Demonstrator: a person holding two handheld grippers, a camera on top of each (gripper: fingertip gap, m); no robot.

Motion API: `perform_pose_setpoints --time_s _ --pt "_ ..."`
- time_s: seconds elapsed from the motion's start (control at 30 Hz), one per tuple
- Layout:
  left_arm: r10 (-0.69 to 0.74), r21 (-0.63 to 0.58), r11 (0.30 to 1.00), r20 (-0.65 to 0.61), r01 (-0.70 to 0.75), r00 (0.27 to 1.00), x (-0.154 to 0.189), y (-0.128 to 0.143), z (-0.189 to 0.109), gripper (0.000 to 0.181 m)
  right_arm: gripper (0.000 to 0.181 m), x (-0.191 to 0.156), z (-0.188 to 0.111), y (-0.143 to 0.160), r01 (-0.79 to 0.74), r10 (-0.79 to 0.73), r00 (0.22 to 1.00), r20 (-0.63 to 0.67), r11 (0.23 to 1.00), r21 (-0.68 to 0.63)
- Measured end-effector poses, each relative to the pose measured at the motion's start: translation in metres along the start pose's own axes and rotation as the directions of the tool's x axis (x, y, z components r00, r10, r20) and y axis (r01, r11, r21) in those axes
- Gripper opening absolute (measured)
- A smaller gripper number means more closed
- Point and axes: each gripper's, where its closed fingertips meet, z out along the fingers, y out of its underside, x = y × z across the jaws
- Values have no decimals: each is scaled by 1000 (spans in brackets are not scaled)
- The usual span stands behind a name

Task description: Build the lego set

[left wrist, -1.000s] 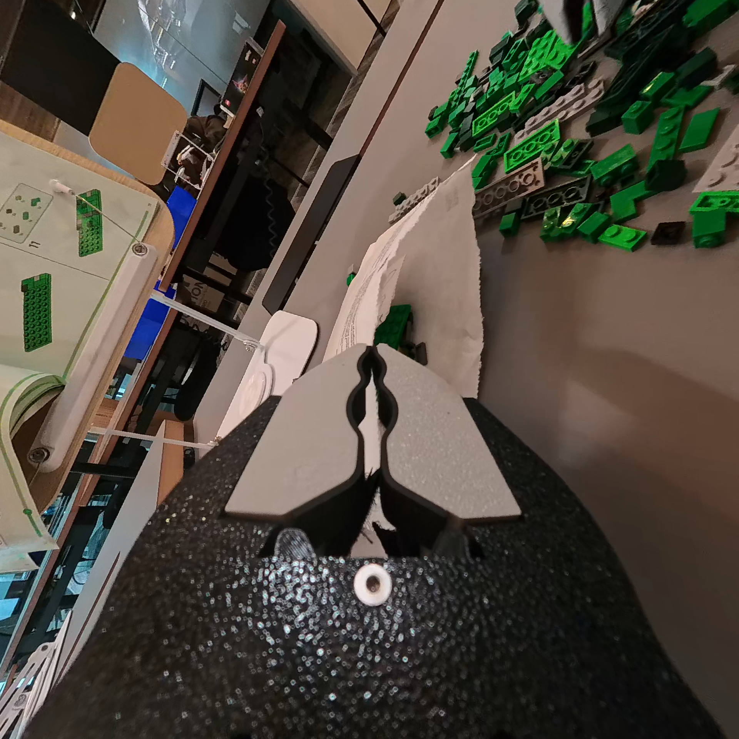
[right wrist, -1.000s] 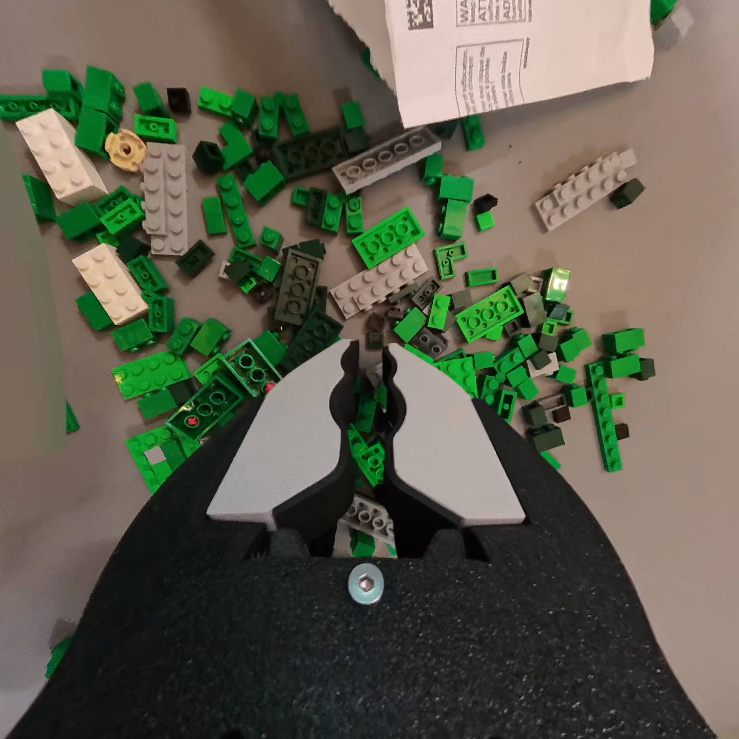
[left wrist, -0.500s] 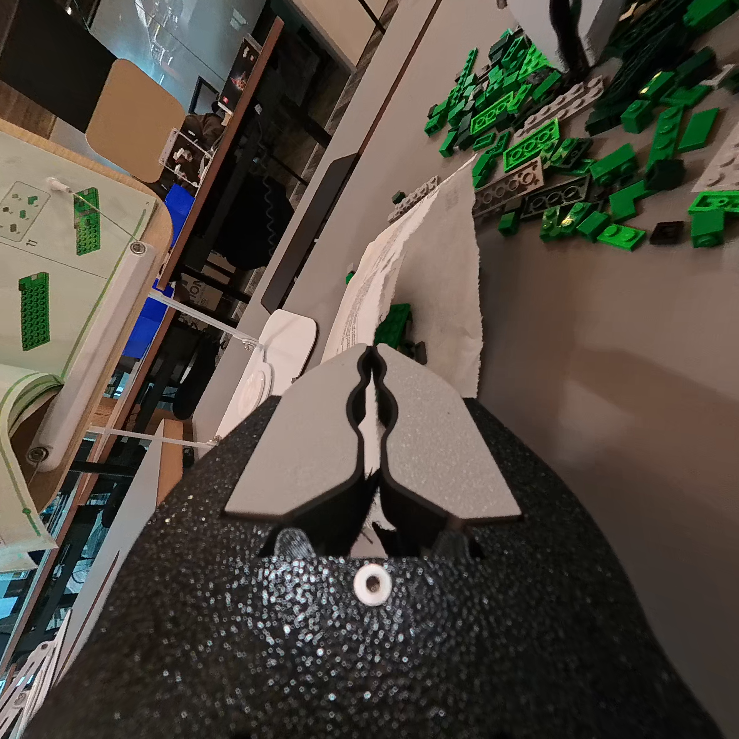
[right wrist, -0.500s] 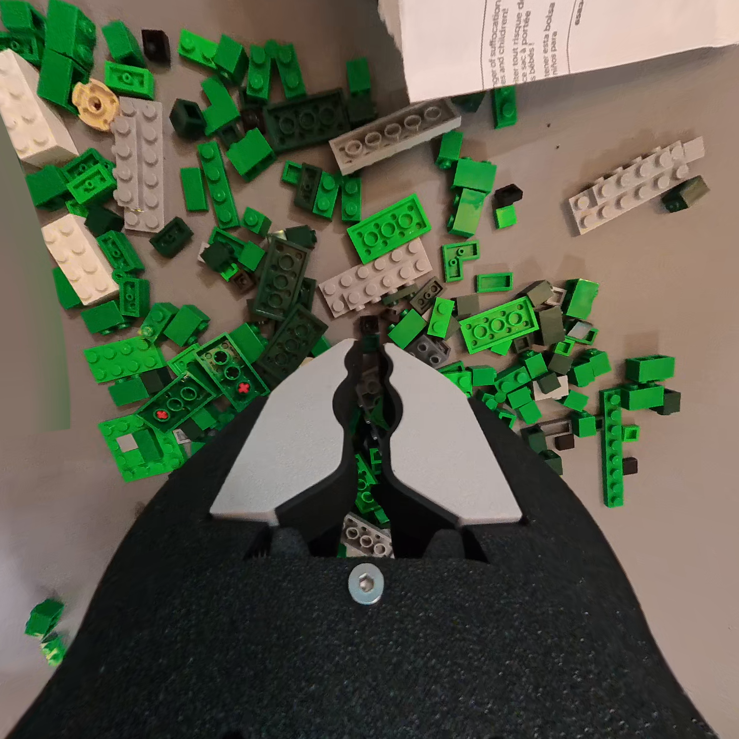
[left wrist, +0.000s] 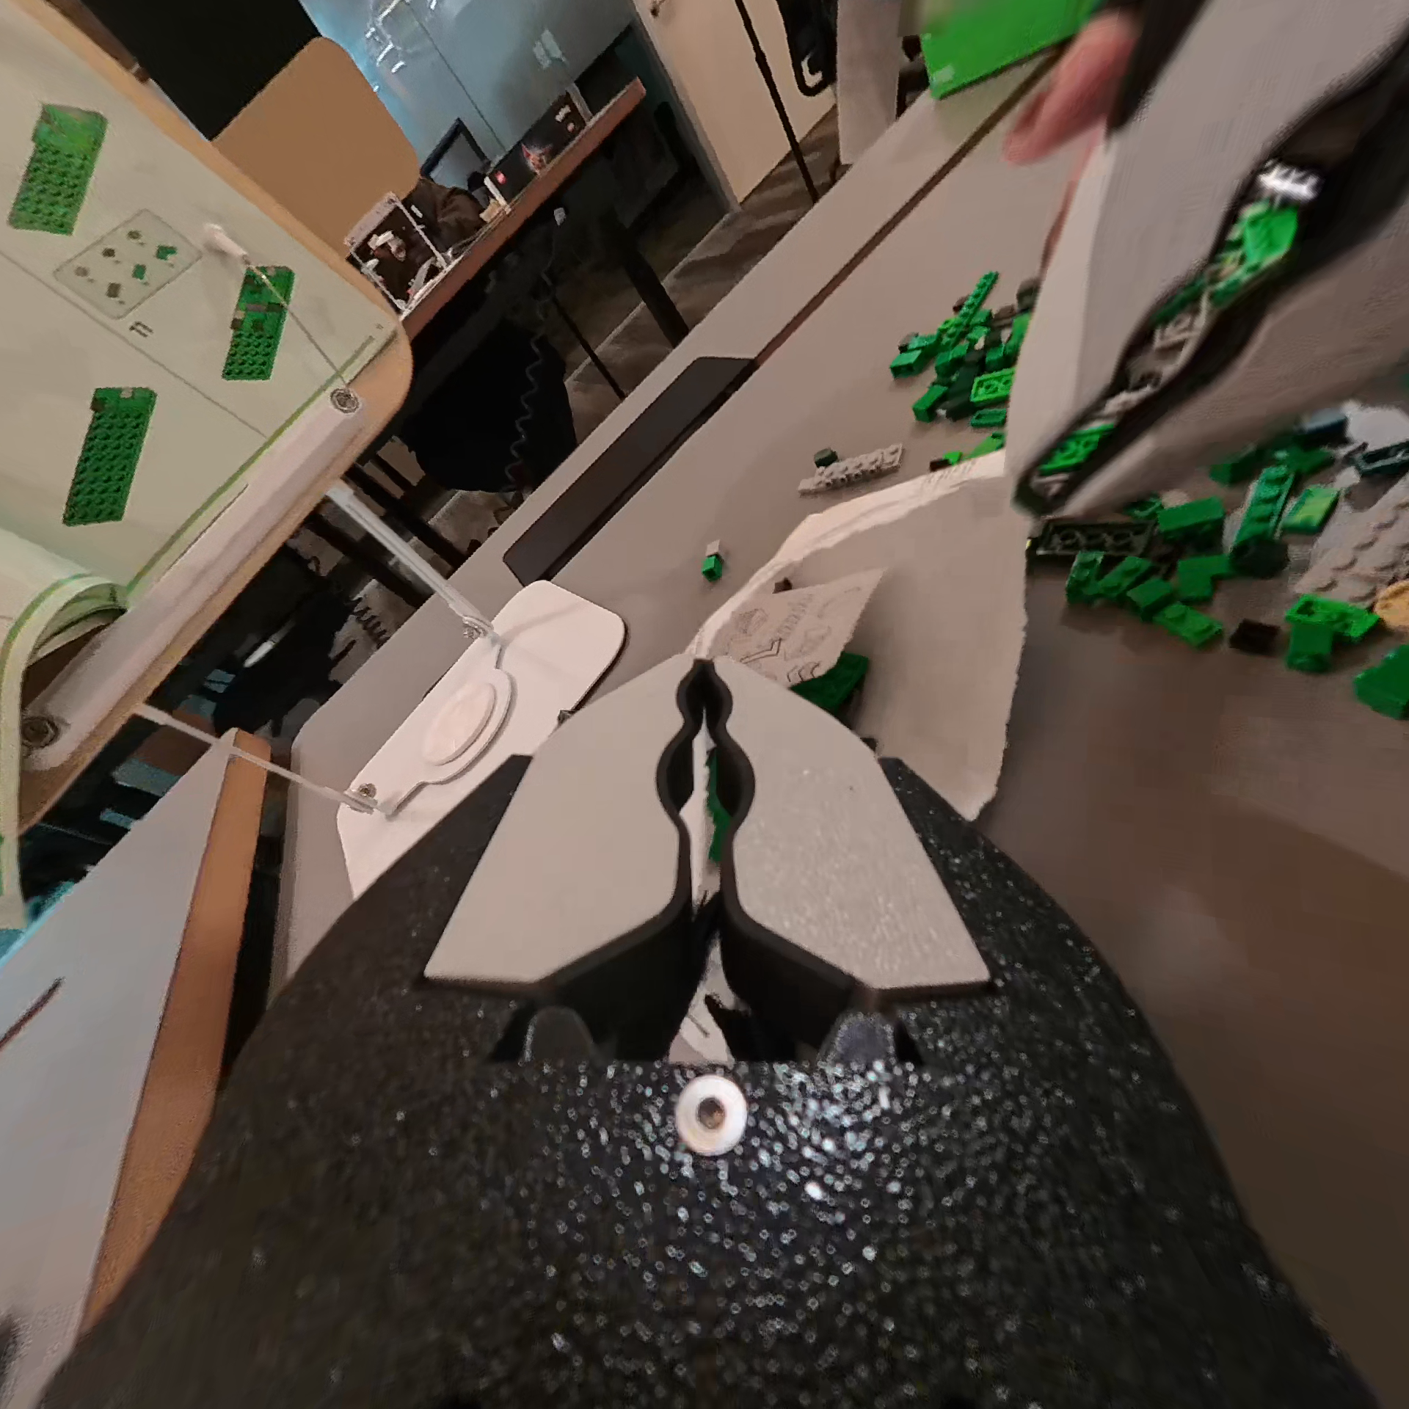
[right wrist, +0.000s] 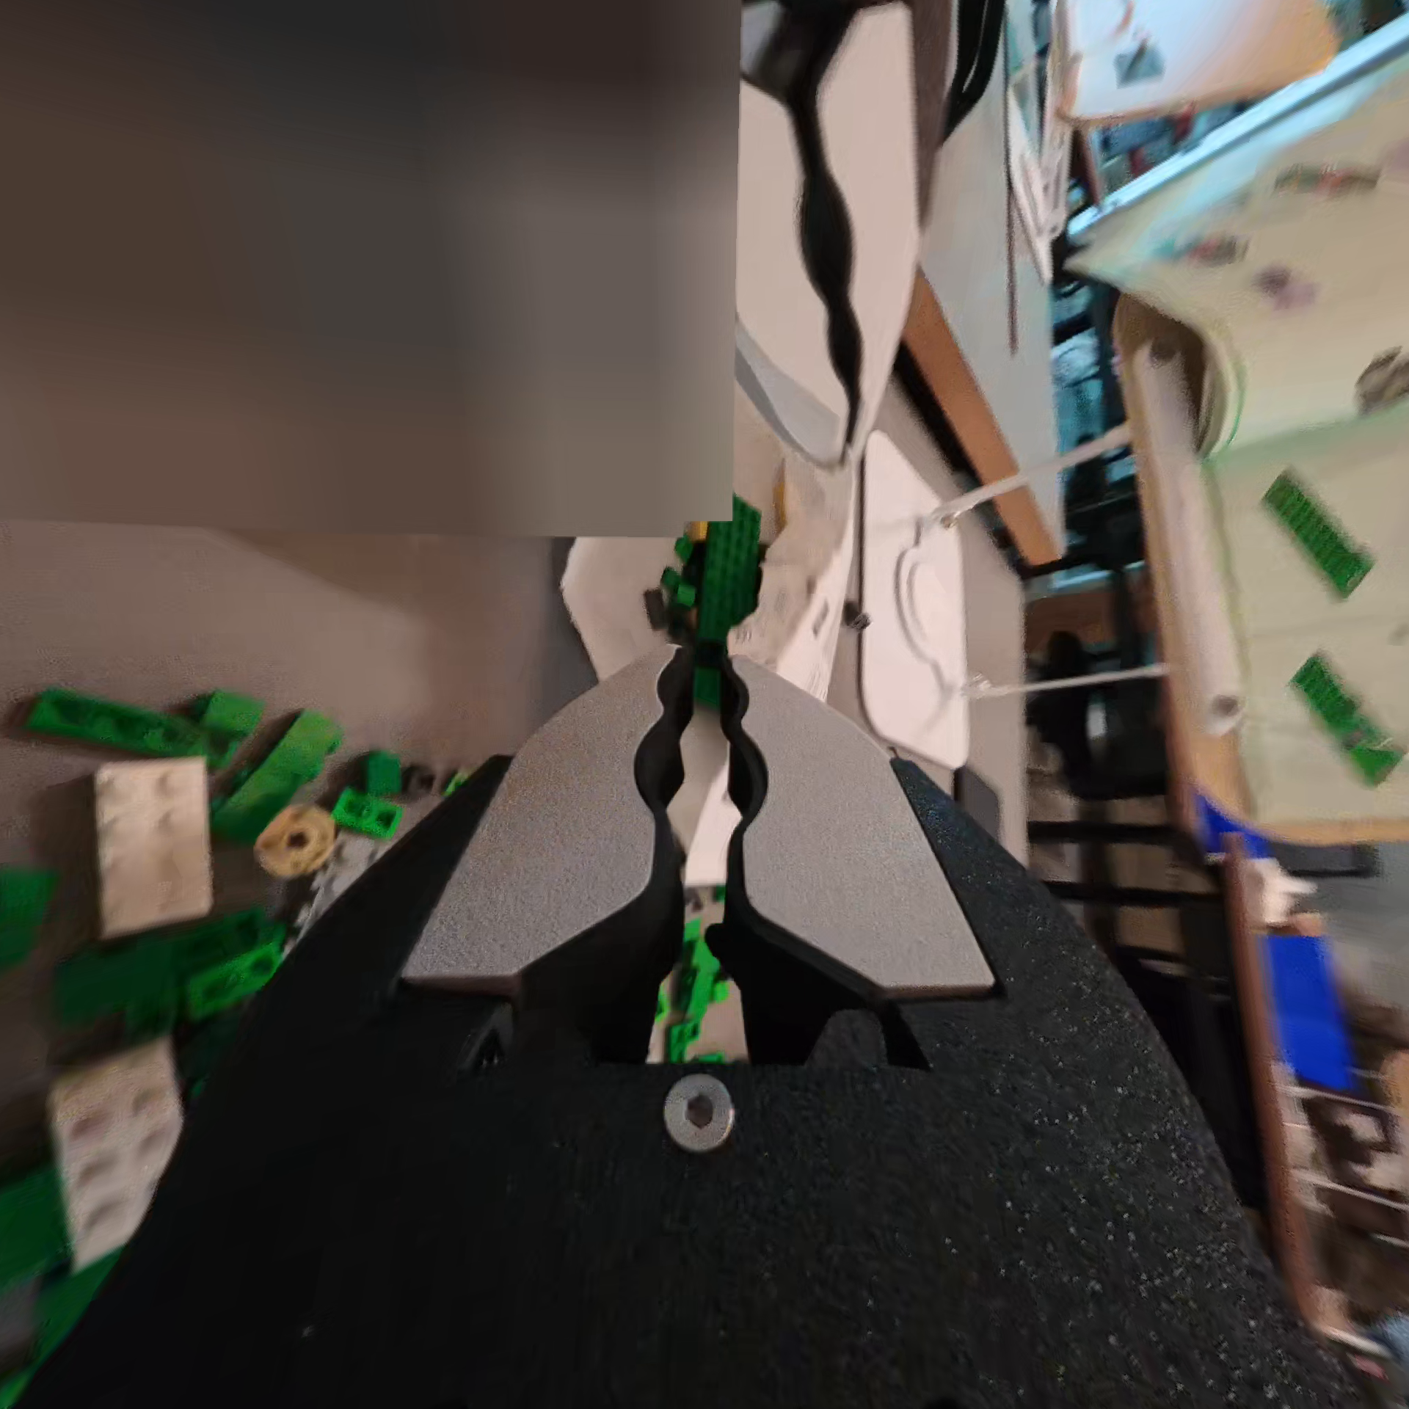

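Note:
My left gripper (left wrist: 705, 671) is shut and empty, low over a torn white paper bag (left wrist: 938, 610) with a green plate (left wrist: 835, 682) showing from under it. My right gripper (right wrist: 698, 659) has its jaws together but for a narrow slit. Blur hides whether a small piece is pinched. It points at the long green plate (right wrist: 728, 579) lying on the white paper. It also shows large and blurred in the left wrist view (left wrist: 1220, 305), above the pile of loose green, grey and dark bricks (left wrist: 1189, 549). The left gripper (right wrist: 839, 229) shows at the top of the right wrist view.
The open instruction booklet (left wrist: 152, 320) rests on a stand with a white base (left wrist: 488, 701) at the table's far edge. White bricks (right wrist: 152, 839) and a tan round piece (right wrist: 293, 839) lie at the left. A hand (left wrist: 1067, 84) holds the right gripper. Spacing between my two grippers at the tips: around 8 cm.
My right gripper has lifted off the brick pile and swung over toward the green plate on the paper. My left gripper has turned a little and stays shut.

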Motion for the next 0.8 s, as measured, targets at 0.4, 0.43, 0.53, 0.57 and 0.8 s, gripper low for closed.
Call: perform_pose_setpoints --time_s 0.4,0.43,0.53,0.57,0.8 --pt "-91 59 994 -32 93 995 -2 -8 -5 0 14 3 47 8 327 -401 897 -188 886 -330" --pt "-83 60 995 -31 85 996 -1 -9 -6 0 16 1 47 7 318 -393 900 -188 888 -331" --pt "-64 61 996 -23 66 998 -1 -9 -6 0 19 -2 40 1 273 -341 917 -205 914 -300" --pt "-62 62 996 -24 63 998 0 -9 -6 0 19 -4 35 0 246 -311 928 -207 926 -288" --pt "-50 61 997 -24 51 998 0 -8 -4 0 11 -1 -61 34 -232 186 959 -215 949 -214"
